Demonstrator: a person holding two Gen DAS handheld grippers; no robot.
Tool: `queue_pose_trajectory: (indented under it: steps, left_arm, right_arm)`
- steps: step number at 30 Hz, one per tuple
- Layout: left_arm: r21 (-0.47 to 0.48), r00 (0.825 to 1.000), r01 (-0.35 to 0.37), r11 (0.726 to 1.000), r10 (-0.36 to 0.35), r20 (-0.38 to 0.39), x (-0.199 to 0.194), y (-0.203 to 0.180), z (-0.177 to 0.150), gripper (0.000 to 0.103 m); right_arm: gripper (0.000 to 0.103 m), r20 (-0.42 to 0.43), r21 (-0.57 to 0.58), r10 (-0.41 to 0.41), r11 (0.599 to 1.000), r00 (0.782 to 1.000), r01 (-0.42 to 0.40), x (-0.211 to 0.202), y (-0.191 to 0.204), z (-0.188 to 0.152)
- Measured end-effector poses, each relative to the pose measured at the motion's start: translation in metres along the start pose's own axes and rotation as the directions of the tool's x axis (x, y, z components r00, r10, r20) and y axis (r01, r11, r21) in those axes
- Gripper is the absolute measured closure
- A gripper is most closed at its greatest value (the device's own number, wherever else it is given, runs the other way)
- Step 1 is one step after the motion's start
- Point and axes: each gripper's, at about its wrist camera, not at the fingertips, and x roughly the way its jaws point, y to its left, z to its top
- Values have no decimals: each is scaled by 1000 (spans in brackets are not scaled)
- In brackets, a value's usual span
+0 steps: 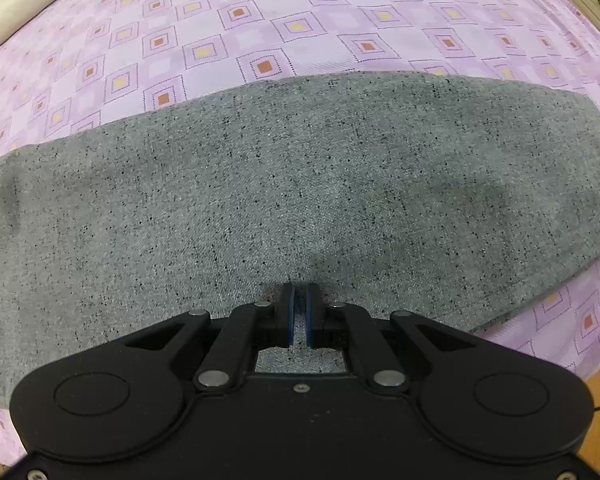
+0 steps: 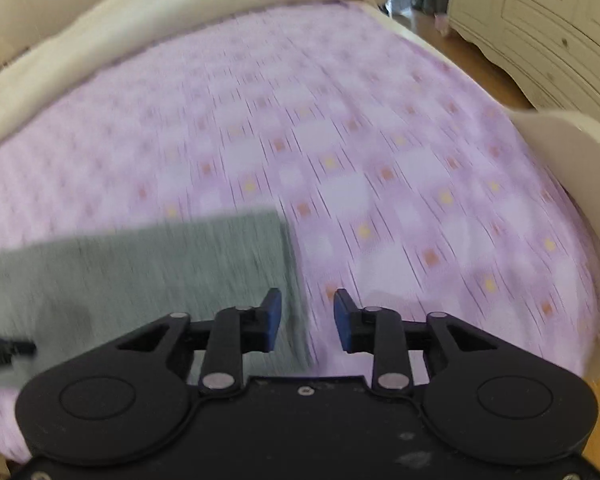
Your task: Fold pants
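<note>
**Pants flat on bed, left gripper pinched, right gripper spread**

Your grey speckled pants (image 1: 300,184) lie spread across the purple patterned bedsheet (image 1: 260,20). Your left gripper (image 1: 300,300) is closed tight over the near part of the fabric; can't tell if cloth is caught. Your right gripper (image 2: 307,308) is spread wide, holding nothing, above the pants' right edge; that view is blurred. Cream cabinet (image 2: 540,20) far right.

Both wrist views low, near, angled down — share pants (image 1: 300,184) on bedsheet (image 2: 340,140).
</note>
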Motion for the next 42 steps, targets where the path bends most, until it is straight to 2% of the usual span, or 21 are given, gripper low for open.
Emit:
queue_pose_trajectory:
  steps: [3, 5, 6, 7, 8, 9, 11, 12, 13, 16, 19, 22, 27, 31, 33, 34, 36, 39, 40, 42]
  left_arm:
    - [7, 1000, -23, 1000, 23, -2, 1, -6, 0, 95]
    - [1, 1000, -29, 1000, 29, -5, -2, -8, -2, 96]
    - [-11, 1000, -28, 1000, 28, -10, -1, -8, -3, 96]
    - [-23, 1000, -26, 999, 26, -14, -2, -8, -5, 96]
    - [-32, 1000, -22, 999, 21, -17, -2, -9, -7, 96]
    - [-35, 1000, -15, 999, 14, -17, -3, -9, -9, 96]
    - [-32, 1000, -4, 999, 3, -14, -4, -9, -13, 95]
    - [-23, 1000, 5, 1000, -5, -13, -6, -7, -14, 94]
    - [-20, 1000, 1, 1000, -1, -6, -9, -4, -14, 82]
    - [-28, 997, -52, 998, 53, 56, -27, 19, -20, 81]
    - [-79, 991, -109, 991, 114, 70, -40, 65, -26, 81]
    - [-168, 984, -156, 973, 167, 53, -49, 132, -38, 81]
    - [-260, 969, -235, 937, 245, 6, -60, 251, -75, 80]
    - [-309, 962, -267, 913, 270, -34, -66, 344, -107, 80]
    - [-353, 963, -262, 898, 264, -44, -65, 388, -121, 78]
    - [-371, 965, -258, 892, 259, -49, -65, 407, -127, 69]
    - [-391, 970, -239, 889, 239, -50, -63, 440, -134, 66]
    - [-386, 978, -204, 900, 203, -44, -59, 474, -140, 66]
    - [-380, 981, -193, 904, 190, -47, -57, 480, -141, 66]
    - [-374, 987, -158, 914, 153, -44, -54, 491, -145, 66]
  right_arm:
    - [69, -81, -5, 28, 1000, 996, -28, 37, 5, 18]
    - [68, -163, 23, 48, 999, 986, -45, 62, 7, 24]
    - [72, -187, 22, 53, 998, 981, -50, 67, 10, 24]
    - [78, -183, -21, 29, 999, 983, -34, 67, 16, 25]
    - [99, -164, -114, -38, 993, 986, 19, 64, 26, 23]
    - [100, -154, -170, -84, 984, 985, 58, 63, 32, 20]
    - [102, -173, -184, -140, 977, 975, 107, 68, 31, 14]
    - [102, -191, -170, -141, 979, 971, 108, 71, 27, 12]
    - [101, -176, -146, -130, 984, 976, 105, 69, 25, 13]
    - [93, -74, -65, -123, 991, 990, 118, 46, 22, 21]
    - [85, 56, -46, -143, 988, 988, 146, 21, 38, 31]
    - [79, 92, -70, -73, 994, 993, 80, 7, 73, 34]
    - [78, 33, -185, 54, 982, 998, -47, 5, 173, 10]
    - [78, -78, -264, 166, 947, 983, -181, 11, 278, -27]
    - [78, -139, -311, 224, 915, 965, -257, 15, 338, -50]
    - [78, -172, -353, 258, 885, 951, -304, 16, 372, -63]
    - [78, -227, -450, 298, 812, 927, -371, 18, 432, -88]
    - [78, -296, -589, 334, 674, 895, -446, 17, 512, -124]
    - [78, -321, -631, 346, 616, 882, -471, 15, 536, -136]
    - [77, -343, -688, 358, 533, 869, -492, 3, 577, -154]
